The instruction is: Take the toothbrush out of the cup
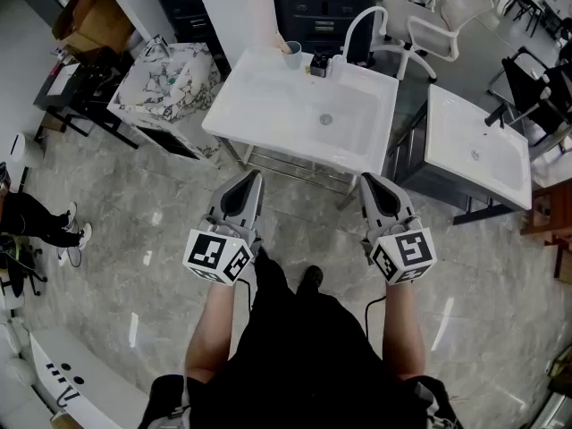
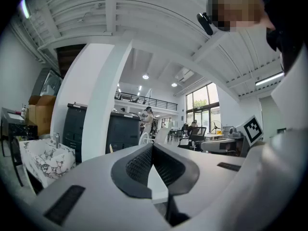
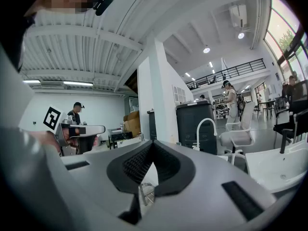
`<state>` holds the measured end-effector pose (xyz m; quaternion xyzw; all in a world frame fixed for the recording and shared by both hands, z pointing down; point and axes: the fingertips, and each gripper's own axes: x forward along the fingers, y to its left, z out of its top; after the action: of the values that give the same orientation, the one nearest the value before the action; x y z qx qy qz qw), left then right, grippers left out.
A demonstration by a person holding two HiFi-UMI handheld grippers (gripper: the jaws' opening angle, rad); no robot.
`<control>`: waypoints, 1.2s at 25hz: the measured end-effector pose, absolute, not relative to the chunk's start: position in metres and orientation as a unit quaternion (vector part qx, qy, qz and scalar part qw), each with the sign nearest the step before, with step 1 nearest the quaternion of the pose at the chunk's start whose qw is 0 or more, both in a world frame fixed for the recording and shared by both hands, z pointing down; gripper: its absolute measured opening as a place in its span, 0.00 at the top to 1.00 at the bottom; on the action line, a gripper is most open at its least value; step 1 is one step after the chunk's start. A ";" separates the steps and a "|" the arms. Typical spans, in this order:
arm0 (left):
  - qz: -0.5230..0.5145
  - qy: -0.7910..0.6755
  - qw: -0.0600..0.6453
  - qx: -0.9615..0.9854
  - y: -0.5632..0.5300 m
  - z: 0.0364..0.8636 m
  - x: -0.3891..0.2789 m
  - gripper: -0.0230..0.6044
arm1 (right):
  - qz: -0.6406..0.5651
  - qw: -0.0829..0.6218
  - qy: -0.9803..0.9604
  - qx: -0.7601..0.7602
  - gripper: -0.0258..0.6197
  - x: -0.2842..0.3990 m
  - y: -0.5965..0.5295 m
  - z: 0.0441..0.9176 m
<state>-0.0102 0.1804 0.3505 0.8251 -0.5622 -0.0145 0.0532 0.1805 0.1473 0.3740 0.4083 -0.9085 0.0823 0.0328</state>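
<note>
A small grey-blue cup [image 1: 292, 54] stands on the back ledge of the white sink [image 1: 268, 105], left of the white curved tap [image 1: 357, 23]. What sticks out of the cup is too small to tell. My left gripper [image 1: 253, 180] and right gripper [image 1: 368, 182] hang side by side in front of the sink's near edge, well short of the cup. Both are shut and hold nothing. In the left gripper view the left gripper's [image 2: 151, 146] pads meet at the tip. The right gripper [image 3: 153, 143] shows the same in its own view, with the tap [image 3: 206, 128] beyond it.
A small dark object [image 1: 319, 63] sits beside the cup. A marble-patterned basin [image 1: 170, 83] stands to the left of the sink and a second white sink [image 1: 478, 146] to the right. White chairs [image 1: 442, 21] stand behind. A person [image 1: 36, 222] is at the far left.
</note>
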 end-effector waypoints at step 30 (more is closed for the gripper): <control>-0.022 -0.570 0.068 0.819 0.143 0.359 -0.070 0.94 | 0.080 0.021 -0.909 0.408 0.91 0.138 0.123 0.374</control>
<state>-0.0702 0.1435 0.3588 0.8187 -0.5698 -0.0216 0.0679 0.1382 0.1234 0.3743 0.4081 -0.9092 0.0795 0.0208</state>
